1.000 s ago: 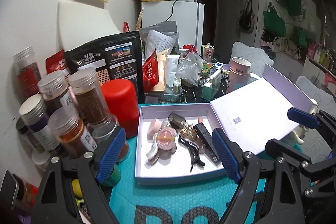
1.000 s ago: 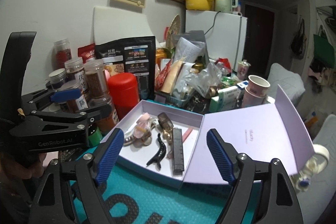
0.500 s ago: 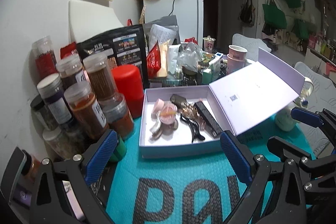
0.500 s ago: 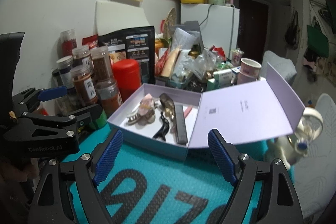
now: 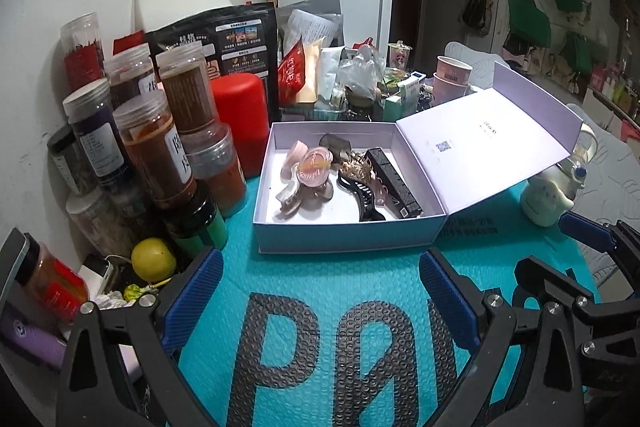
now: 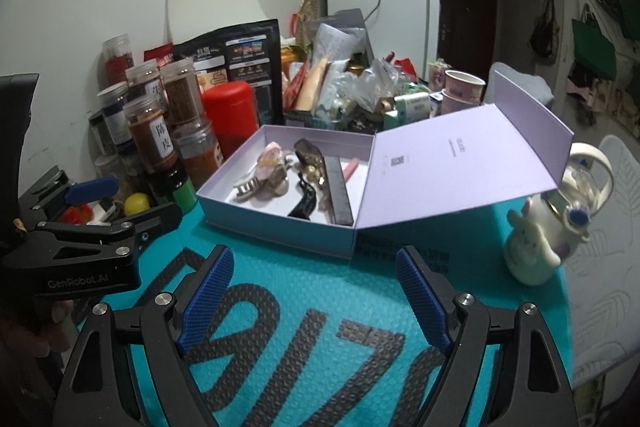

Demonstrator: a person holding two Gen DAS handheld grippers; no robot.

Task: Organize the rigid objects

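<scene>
An open lavender box (image 5: 344, 235) (image 6: 280, 233) sits on a teal bubble mailer (image 5: 320, 327), its lid (image 5: 488, 139) (image 6: 460, 171) hinged open to the right. Inside lie pink hair clips (image 5: 310, 167) (image 6: 270, 157), a black claw clip (image 5: 362, 195) (image 6: 304, 197), a gold clip (image 5: 356, 161) and a long black case (image 5: 394, 177) (image 6: 340, 193). My left gripper (image 5: 320, 301) is open and empty, in front of the box. My right gripper (image 6: 312, 293) is open and empty, also in front of the box. The left gripper (image 6: 92, 227) shows at the left of the right wrist view.
Several spice jars (image 5: 160, 147) (image 6: 156, 135) and a red canister (image 5: 240, 119) (image 6: 230, 115) crowd the left of the box. A lemon (image 5: 153, 259) lies by them. A white bunny cup (image 5: 546, 201) (image 6: 532, 251) stands at the right. Bags and paper cups (image 5: 452, 79) sit behind.
Both grippers have pulled back from the box toward the near side of the mailer, still open. More of the teal mailer shows in front of the box.
</scene>
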